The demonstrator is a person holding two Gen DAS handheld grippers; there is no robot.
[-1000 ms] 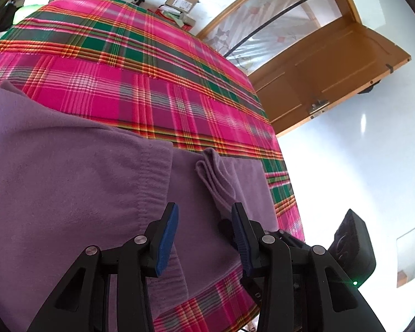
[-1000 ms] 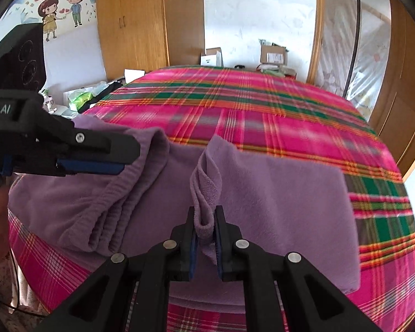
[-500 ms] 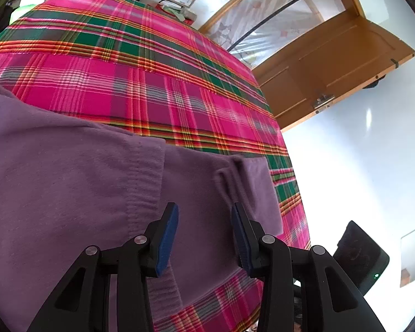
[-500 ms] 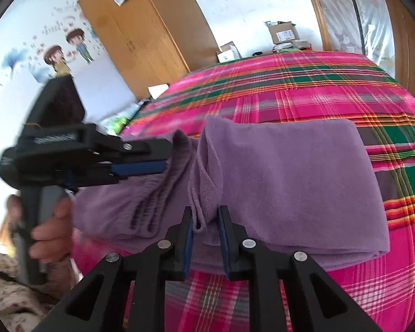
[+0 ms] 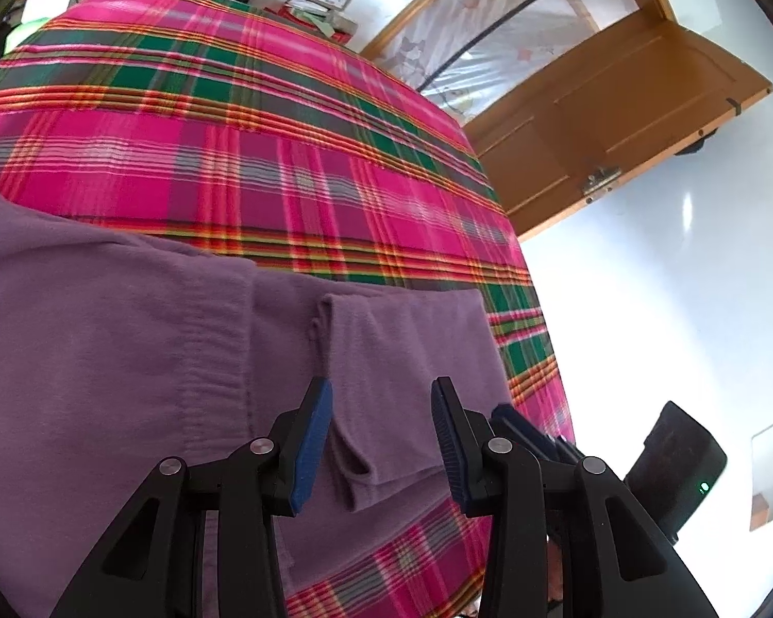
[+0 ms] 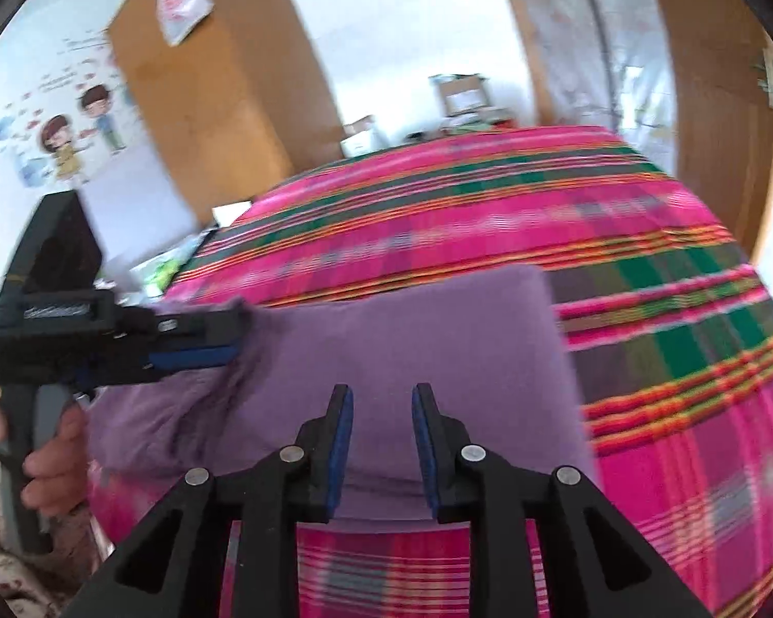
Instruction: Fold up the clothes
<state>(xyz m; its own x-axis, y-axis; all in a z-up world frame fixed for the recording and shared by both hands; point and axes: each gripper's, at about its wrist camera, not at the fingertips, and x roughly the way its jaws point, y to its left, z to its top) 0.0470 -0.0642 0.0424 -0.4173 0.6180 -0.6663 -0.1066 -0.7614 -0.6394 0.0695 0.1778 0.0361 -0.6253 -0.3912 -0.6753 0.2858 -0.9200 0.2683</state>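
Left wrist view: the left gripper [image 5: 381, 407] holds its blue-padded fingers [image 5: 312, 443] apart above the purple garment [image 5: 129, 376], touching nothing; a folded edge with a rolled hem runs up between them, and a ribbed elastic band lies just left of the left finger. Right wrist view, blurred: the right gripper [image 6: 381, 412] has just been opening; its jaws stand apart with nothing clamped, the garment's smooth folded panel lying flat beyond and below the tips. The cloth is soft, matte fleece, folded to a rough rectangle with a bunched part toward the left gripper's side. It rests on a bedspread [image 5: 283, 154] of pink, green and orange plaid.
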